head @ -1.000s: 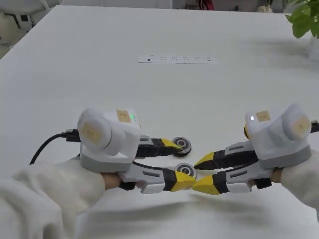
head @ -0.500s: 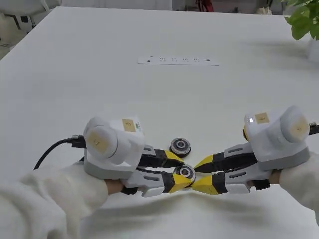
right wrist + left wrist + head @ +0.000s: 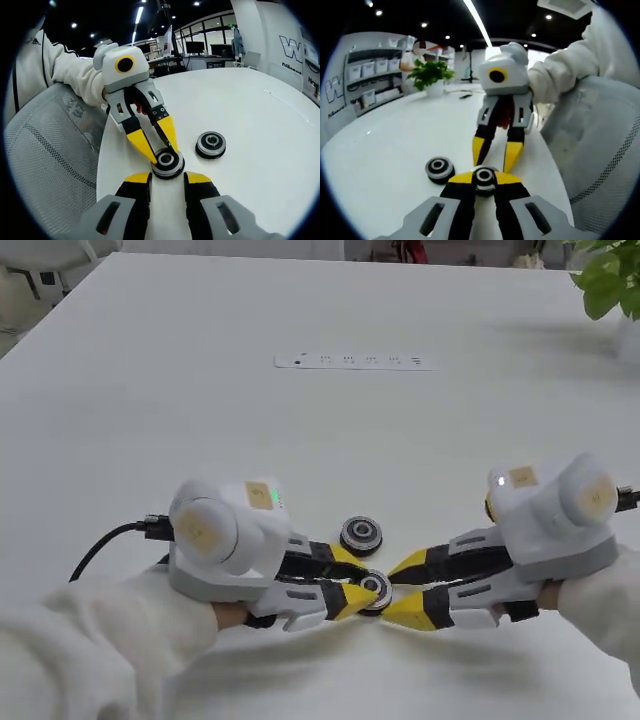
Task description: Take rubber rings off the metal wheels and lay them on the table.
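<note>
White table (image 3: 150,370) spreads under everything I'm watching. At the far left a black cable (image 3: 100,542) trails back from the left gripper (image 3: 358,577), which a hand in a pale sleeve holds low over the surface. Its yellow-tipped jaws are drawn in narrow on a small round metal wheel with a black rubber ring (image 3: 375,587), one tip pressed to each side of the rim. In the left gripper view that wheel sits squarely between the tips, lying flat on the table. Just beyond it, apart from both grippers, lies a second round metal wheel (image 3: 361,534), its dark ring still on. Well behind, a flat white power strip (image 3: 355,361) lies across the table. The right gripper (image 3: 395,590) points in from the other side, jaws parted about a wheel's width, tips just short of the clamped wheel. A green leafy plant (image 3: 608,275) fills the far right corner.
</note>
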The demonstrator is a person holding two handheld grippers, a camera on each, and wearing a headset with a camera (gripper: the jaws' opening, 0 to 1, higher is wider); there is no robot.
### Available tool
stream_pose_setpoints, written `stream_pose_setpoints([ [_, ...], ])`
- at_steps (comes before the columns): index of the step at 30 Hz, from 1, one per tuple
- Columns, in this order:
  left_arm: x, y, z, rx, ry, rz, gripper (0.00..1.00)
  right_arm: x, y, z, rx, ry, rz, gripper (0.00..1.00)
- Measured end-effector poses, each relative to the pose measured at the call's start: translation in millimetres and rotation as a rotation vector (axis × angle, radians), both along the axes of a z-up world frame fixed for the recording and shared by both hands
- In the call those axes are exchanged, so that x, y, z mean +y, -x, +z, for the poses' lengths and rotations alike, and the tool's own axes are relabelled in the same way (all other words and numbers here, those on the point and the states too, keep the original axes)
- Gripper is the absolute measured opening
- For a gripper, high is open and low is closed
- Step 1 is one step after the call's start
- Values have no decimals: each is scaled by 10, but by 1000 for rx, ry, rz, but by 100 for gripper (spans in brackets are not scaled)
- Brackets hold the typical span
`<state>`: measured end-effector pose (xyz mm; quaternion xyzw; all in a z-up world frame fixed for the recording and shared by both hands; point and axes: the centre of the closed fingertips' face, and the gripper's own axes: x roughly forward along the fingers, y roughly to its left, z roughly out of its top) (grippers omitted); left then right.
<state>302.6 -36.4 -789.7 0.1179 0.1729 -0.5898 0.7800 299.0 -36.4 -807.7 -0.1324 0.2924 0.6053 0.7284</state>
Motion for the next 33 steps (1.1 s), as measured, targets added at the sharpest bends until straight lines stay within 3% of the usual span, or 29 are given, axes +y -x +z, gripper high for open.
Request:
stream_pose_setpoints([
  [8, 4, -5, -9, 5, 18, 4, 14, 15, -38, -1, -17, -2, -12, 26],
  [19, 7, -3, -7, 5, 19, 4, 14, 16, -9, -4, -40, 14, 17, 18],
  [23, 9, -6, -5, 8, 22, 8, 14, -35, 0, -13, -40, 27, 17, 10],
  [33, 12, -7, 1, 11, 33, 14, 14, -35, 2, -16, -52, 39, 22, 7],
])
